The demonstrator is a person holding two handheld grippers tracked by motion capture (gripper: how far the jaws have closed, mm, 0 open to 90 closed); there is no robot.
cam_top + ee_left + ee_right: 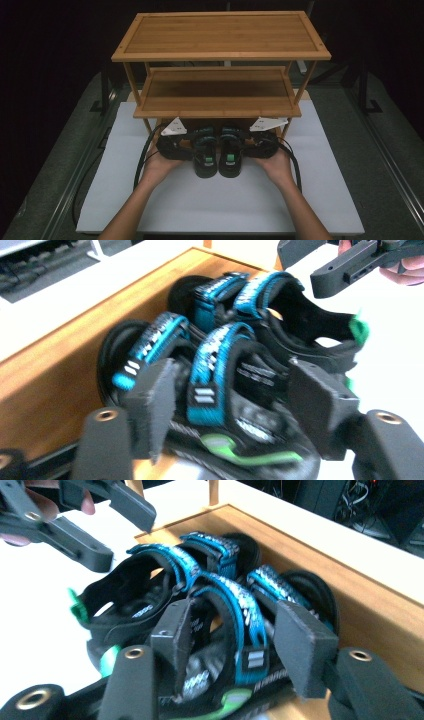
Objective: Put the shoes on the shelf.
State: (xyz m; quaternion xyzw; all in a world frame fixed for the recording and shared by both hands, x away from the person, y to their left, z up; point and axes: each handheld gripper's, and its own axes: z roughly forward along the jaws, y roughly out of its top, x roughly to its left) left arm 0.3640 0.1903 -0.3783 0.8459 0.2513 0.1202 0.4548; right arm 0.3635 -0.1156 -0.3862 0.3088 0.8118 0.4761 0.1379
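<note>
- High view, centre of frame: a pair of black strapped sandals with blue webbing and green heel tabs, the left sandal and the right sandal, stand side by side on the white tabletop, toes tucked under the lowest level of the three-tier bamboo shoe rack.
- The left claw, held in the person's left hand, flanks the left sandal from the outside; the right claw, in the right hand, mirrors it on the right sandal. Approaching from both outer sides would keep the pair parallel and together as a unit.
- Left gripper view: the pads stand apart, either side of the near sandal's blue straps, not pressing on them. Right gripper view: likewise apart, the near sandal's strap lying between the pads with clear gaps.
- Judgement: the toes-inward placement suggests the sandals have been set at the rack's bottom wooden board and are being released.
- Hard to make out: the toes are hidden beneath the middle shelf in the high view; both gripper views are motion-blurred; whether the soles rest on the board or on the tabletop cannot be told.
</note>
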